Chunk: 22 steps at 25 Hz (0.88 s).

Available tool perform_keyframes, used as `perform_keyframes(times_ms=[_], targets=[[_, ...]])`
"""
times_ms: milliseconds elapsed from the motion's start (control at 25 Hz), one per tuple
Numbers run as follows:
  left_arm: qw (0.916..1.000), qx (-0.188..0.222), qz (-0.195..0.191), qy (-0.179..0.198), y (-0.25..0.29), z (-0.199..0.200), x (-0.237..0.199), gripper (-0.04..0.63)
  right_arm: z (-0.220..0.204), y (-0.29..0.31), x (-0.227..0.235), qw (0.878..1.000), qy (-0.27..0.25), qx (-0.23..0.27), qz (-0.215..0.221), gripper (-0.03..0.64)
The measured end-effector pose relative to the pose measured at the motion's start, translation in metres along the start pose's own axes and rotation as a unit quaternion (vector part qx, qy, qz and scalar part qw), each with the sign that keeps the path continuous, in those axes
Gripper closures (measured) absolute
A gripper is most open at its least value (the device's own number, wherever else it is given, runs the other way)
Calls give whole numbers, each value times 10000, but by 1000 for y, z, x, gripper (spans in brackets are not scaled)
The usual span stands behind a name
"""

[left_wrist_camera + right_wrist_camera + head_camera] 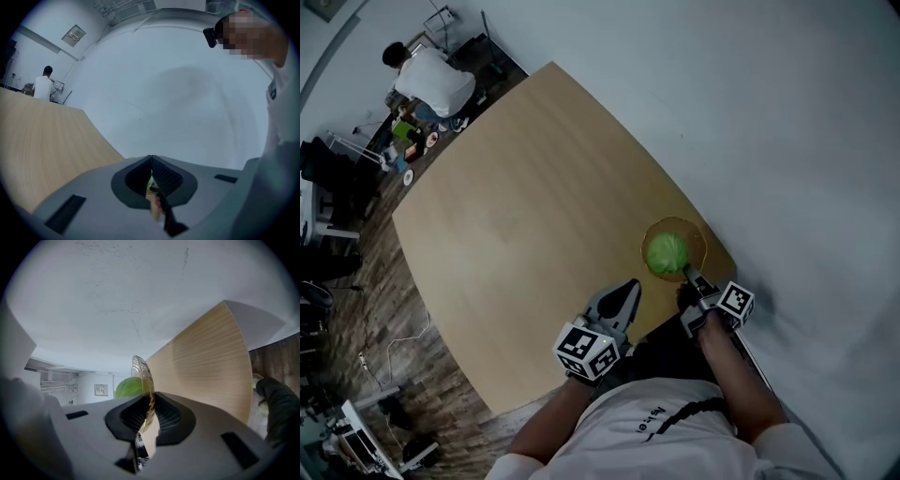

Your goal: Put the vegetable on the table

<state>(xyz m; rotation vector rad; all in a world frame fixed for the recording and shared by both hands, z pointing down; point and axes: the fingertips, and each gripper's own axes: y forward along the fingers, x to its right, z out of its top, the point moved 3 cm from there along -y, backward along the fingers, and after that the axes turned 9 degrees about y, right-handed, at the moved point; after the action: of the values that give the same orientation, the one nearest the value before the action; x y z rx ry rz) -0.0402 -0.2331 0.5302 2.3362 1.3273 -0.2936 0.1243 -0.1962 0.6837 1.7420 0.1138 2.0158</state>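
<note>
A round green vegetable [667, 252] lies in a clear glass bowl [698, 239] at the right corner of the wooden table [534, 206]. My right gripper [692, 278] is shut on the bowl's near rim. In the right gripper view the glass rim [144, 376] stands between the pads, with the vegetable [127, 387] behind it and the right gripper [149, 401] clamped on the glass. My left gripper [630, 286] hovers over the table's near edge, left of the bowl. Its jaws meet at the tips in the left gripper view [151, 159], with nothing between them.
A person in a white shirt [436, 80] sits beyond the table's far corner beside small clutter [408, 141]. A pale wall runs along the table's right side. Dark wood floor with chairs and cables lies to the left. The tabletop [42, 136] stretches away leftward.
</note>
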Motion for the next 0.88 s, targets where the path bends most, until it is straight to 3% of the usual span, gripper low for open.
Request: perform_keyframes(times_ms=[440,880], targets=[[9992,-295,128,-224,19,-23,-24,581,25,35,51,9979,247,244,-544,578],[9983,-324,286,-385,15,-37,-27,581,36,45,55,9958,298,595,-624,571]])
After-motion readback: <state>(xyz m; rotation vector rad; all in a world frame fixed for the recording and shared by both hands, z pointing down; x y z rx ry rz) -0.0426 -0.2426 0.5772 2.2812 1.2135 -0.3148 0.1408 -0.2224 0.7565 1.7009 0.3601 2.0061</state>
